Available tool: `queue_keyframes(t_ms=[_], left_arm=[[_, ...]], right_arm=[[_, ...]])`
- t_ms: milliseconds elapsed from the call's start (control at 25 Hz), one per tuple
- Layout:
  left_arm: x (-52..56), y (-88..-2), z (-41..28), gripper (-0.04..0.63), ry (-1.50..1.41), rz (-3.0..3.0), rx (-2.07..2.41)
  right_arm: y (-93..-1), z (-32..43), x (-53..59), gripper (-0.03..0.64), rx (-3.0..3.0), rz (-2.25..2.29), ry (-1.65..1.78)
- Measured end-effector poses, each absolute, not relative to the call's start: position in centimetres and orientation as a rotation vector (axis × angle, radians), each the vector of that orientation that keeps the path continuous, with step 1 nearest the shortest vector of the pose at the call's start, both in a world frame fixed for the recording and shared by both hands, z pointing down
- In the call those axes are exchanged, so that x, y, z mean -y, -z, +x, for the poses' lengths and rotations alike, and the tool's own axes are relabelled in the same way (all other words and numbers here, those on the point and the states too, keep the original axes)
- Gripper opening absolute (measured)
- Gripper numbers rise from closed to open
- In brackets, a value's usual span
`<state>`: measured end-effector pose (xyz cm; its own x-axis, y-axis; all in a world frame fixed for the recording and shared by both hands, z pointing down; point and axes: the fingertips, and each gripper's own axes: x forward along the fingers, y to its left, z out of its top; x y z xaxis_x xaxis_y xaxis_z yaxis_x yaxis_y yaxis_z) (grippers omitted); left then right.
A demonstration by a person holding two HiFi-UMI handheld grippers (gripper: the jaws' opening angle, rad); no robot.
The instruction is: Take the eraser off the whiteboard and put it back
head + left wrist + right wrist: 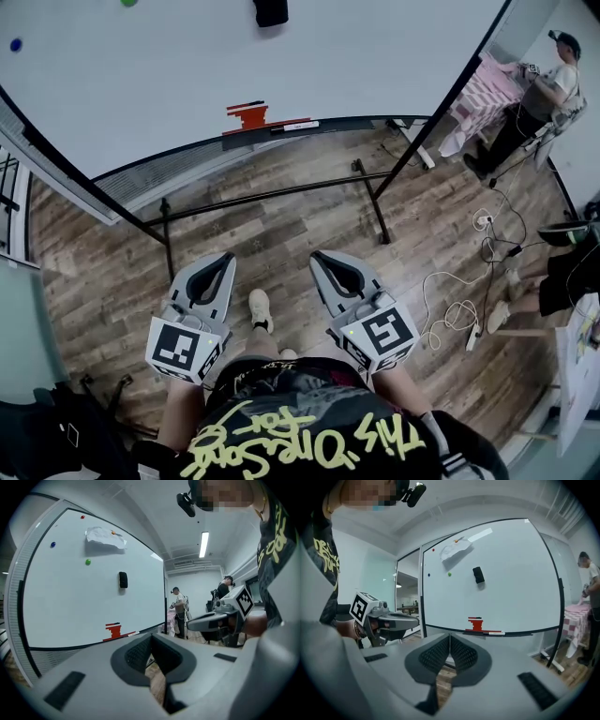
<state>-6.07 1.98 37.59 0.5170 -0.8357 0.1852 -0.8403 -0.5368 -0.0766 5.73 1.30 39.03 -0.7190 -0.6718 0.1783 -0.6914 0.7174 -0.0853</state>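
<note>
The black eraser sticks high up on the whiteboard; it also shows in the left gripper view and the right gripper view. My left gripper and right gripper are held side by side over the wooden floor, well short of the board and below the eraser. Both point towards the board. The left gripper's jaws meet at the tips with nothing between them. The right gripper's jaws are likewise closed and empty.
Red blocks and a marker lie on the board's tray. A crumpled paper and small magnets hang on the board. The stand's dark legs cross the floor ahead. Cables, a person and a pink-clothed table are at the right.
</note>
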Motion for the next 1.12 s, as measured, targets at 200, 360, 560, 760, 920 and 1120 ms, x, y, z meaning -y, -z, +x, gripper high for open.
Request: queue_keyframes(t_ms=[200, 360, 560, 760, 920, 1120], left_arm=[[0.6, -37.4, -6.7, 0.008, -0.315, 2.729, 1.481], [3.4, -37.4, -7.6, 0.008, -0.327, 2.734, 1.454], [6.8, -37.5, -8.6, 0.008, -0.342, 2.744, 1.417], [9.3, -37.3, -9.1, 0.008, -0.35, 2.756, 1.392], [10.6, -37.0, -9.4, 0.008, -0.348, 2.762, 1.385], [12.1, -36.9, -10.5, 0.008, -0.336, 2.756, 1.396]], right_arm=[[-38.9, 5.3, 1.2, 0.009, 2.775, 1.139, -0.221], [-38.8, 4.3, 3.9, 0.009, 2.767, 1.158, -0.235], [-38.8, 3.0, 7.0, 0.009, 2.757, 1.169, -0.248], [-38.6, 2.2, 9.5, 0.009, 2.751, 1.183, -0.254], [-38.4, 1.5, 10.9, 0.009, 2.75, 1.177, -0.252], [-38.3, 0.5, 12.4, 0.009, 2.753, 1.183, -0.247]])
